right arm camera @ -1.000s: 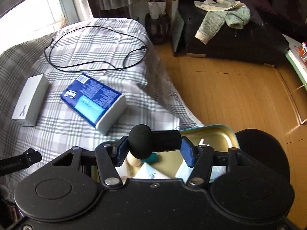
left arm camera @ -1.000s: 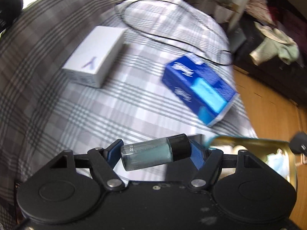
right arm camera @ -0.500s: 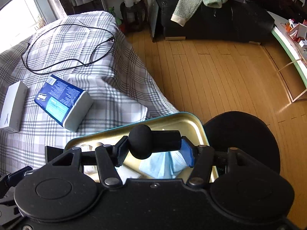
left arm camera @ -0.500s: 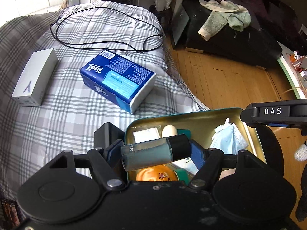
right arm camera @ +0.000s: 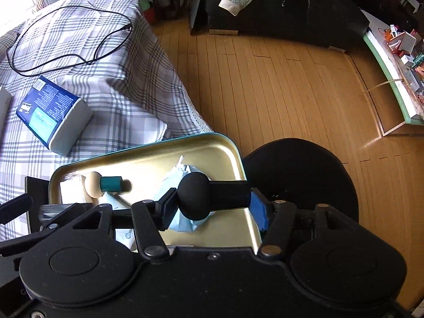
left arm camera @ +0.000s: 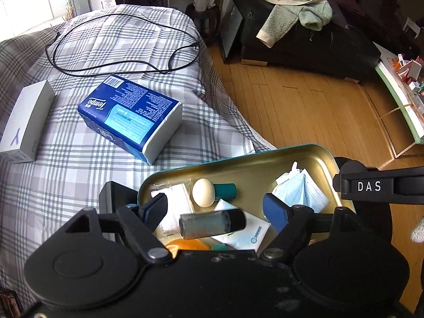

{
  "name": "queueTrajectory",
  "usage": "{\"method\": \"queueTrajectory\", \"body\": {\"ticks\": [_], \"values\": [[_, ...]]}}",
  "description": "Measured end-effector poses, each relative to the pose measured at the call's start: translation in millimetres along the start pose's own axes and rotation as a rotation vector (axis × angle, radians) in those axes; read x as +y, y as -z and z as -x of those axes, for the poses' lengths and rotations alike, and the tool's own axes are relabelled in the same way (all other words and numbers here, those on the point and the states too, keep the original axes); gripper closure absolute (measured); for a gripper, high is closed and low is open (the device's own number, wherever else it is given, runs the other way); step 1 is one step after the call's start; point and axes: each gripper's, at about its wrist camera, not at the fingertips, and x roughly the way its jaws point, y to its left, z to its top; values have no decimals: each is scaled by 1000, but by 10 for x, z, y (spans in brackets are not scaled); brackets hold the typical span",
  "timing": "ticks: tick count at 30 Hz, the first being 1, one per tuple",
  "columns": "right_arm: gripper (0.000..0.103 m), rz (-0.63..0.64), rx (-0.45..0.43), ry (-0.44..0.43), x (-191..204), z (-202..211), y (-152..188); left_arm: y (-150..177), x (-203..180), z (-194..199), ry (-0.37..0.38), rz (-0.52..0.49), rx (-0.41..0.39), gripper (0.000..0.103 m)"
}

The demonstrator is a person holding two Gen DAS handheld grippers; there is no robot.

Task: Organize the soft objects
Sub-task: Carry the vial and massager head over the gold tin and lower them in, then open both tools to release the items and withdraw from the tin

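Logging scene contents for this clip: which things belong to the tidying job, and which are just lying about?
Job:
- gold tray
- small bottle, between the open left gripper pads
- black-headed applicator, in the right gripper
- face mask
- sponge applicator

Lying about:
- Tempo tissue pack
- white box
- black cable

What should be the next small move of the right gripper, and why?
Probably lower the right gripper a little and open it over the tray: it grips the black sponge tool just above the face mask, while the left gripper has just opened off its bottle.

Capped vial [left arm camera: 212,224] lies sideways over gold tray [left arm camera: 265,159].
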Motion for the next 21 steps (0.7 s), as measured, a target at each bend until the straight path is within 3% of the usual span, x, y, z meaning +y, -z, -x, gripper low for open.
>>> {"method": "queueTrajectory", "body": {"ticks": [15,18,21], "values": [[47,85,-7,29,91,2,6,27,5,-26,-21,-11,-5,18],[37,75,-7,13,95,6,-4,37,21,-22,-24,-10,-5,18],[37,63,-9,7,93,8,-6,49,32,-18,-25,-9,-6,17]]}}
